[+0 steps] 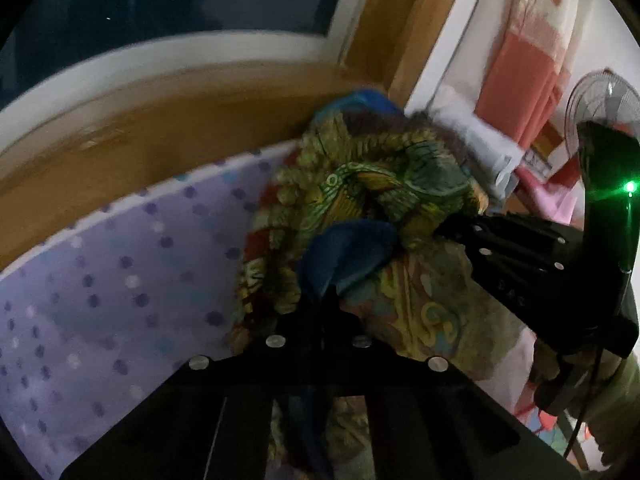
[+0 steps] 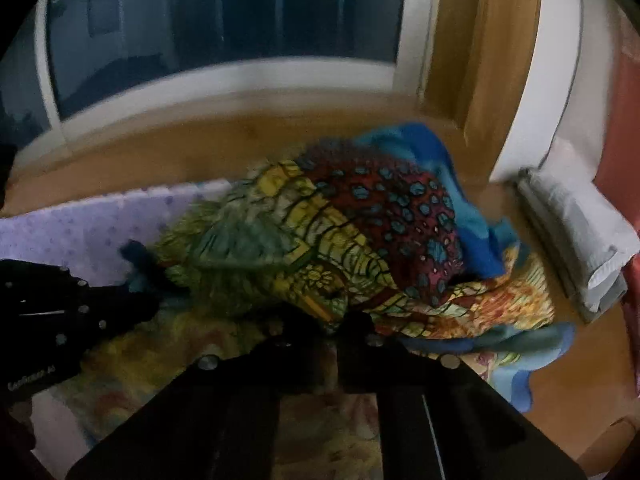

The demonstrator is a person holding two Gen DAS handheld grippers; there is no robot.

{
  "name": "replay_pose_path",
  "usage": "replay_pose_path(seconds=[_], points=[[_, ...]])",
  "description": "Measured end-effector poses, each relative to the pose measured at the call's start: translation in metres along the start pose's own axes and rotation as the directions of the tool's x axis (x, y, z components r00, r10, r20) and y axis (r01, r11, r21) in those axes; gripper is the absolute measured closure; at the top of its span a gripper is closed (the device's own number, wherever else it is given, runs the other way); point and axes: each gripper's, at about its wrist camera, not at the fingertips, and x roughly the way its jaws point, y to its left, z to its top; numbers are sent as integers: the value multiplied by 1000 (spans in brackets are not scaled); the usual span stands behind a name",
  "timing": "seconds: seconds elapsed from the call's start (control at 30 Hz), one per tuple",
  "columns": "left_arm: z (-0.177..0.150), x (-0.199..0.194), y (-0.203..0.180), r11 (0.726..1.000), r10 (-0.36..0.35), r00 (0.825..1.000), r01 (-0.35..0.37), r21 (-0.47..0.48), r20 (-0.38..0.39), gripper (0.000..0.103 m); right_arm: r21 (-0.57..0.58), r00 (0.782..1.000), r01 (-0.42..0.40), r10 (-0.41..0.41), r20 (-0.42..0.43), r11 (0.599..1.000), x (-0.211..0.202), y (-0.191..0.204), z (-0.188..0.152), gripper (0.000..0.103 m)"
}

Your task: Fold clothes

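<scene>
Tongs, left point(image 1: 320, 296): jaws brought together, pinching a blue fold of the patterned garment point(image 1: 380, 184) at its near edge; in the right wrist view the same tongs point(image 2: 136, 280) enter from the left, tips buried in cloth.
Tongs, right point(image 2: 344, 320): jaws together, tips sunk under the green-and-yellow edge of the garment, so a pinch on cloth is likely; the contact itself is hidden by the folds. Seen from the left wrist view point(image 1: 448, 228), they reach in from the right.
Garment: crumpled in a heap, green, yellow, dark red and blue print, lying on a pale floral sheet point(image 2: 132, 364) and partly over a lilac dotted sheet point(image 1: 100, 280); its far side sits near the wooden ledge point(image 1: 160, 120) under the window point(image 2: 224, 20).
Step in hand (judged): securing two grip points before lifting the heap open.
Technique: grip a single layer at each point; a bunched pinch lifts the whole lump instead of spreading it.
Technique: draw the two grips apart and upward together, so the cloth hangs flat and a hem or corner can be found.
Risk: blue lining and printed face are tangled; an uneven pull may twist the garment.
Surroundings: folded white bedding point(image 2: 580, 240) at right, a standing fan point(image 1: 604, 108) beyond.
</scene>
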Motion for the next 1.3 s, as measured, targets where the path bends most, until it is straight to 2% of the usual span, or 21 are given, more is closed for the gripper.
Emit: replay_pose_path(seconds=[0.1,0.2,0.43,0.6,0.73,0.87,0.97,1.0,1.03,1.07,1.1,1.17,1.27,1.3], points=[[-7,-31,11,999,3,999,-1,-53,49,100,0,997,-53,53,48,999,-24,14,6,100],[-18,-64,28,994,11,995,0,-112,99,100,-31,986,-139,141,87,990,-50,41,10,100],[-54,-115,58,978,81,987,-53,-201,138,100,-161,940,-315,331,81,935,-78,119,9,100],[-85,-144,77,962,178,975,-143,-233,135,100,-255,887,-446,462,1,858,-77,186,-4,100],[-109,-166,97,939,245,961,-203,-276,126,100,-246,819,-570,564,-101,784,-73,234,-22,100],[-131,-187,118,916,290,950,-240,-320,118,100,-262,795,-605,585,-160,752,-70,271,-42,100],[-143,-197,128,915,280,955,-233,-328,101,100,-259,804,-595,565,-186,761,-56,286,-55,99],[-147,-200,130,917,272,957,-228,-328,95,99,-257,814,-581,548,-191,773,-50,289,-58,98],[-150,-202,132,919,264,960,-222,-326,90,98,-250,835,-550,512,-202,797,-44,293,-62,97],[-151,-203,133,924,253,963,-214,-318,89,93,-243,846,-531,492,-205,812,-41,296,-63,97],[-152,-202,132,929,241,966,-204,-308,90,87,-237,856,-514,473,-208,825,-39,299,-65,97],[-152,-200,129,941,210,973,-175,-289,94,83,-242,869,-492,455,-196,836,-46,296,-66,94],[-148,-190,122,954,145,985,-114,-278,92,77,-268,889,-458,432,-155,847,-66,278,-64,70],[-146,-186,119,957,125,988,-96,-274,89,75,-267,895,-447,427,-133,854,-73,268,-62,59]])
